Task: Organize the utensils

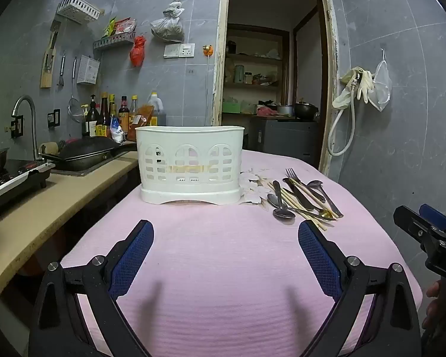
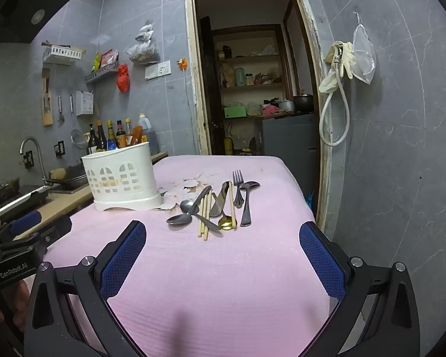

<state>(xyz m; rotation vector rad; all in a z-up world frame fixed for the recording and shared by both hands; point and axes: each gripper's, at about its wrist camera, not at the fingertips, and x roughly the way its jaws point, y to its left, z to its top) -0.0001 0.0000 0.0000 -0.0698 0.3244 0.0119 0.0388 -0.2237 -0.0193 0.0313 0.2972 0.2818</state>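
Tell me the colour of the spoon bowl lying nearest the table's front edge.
Gold: the spoon shows it best in the right wrist view.

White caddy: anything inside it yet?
Nothing shows above the caddy's rim or through its wall slots. Its floor is hidden. The utensils all lie on the pink cloth beside it.

Right gripper (image 2: 223, 238) is spread wide with nothing between the blue pads (image 2: 122, 255), hovering over the pink tablecloth (image 2: 223, 282). Ahead there's a pile of utensils (image 2: 217, 208): spoons, chopsticks, 1 fork (image 2: 238, 186). White caddy (image 2: 122, 178) sits just left of them.
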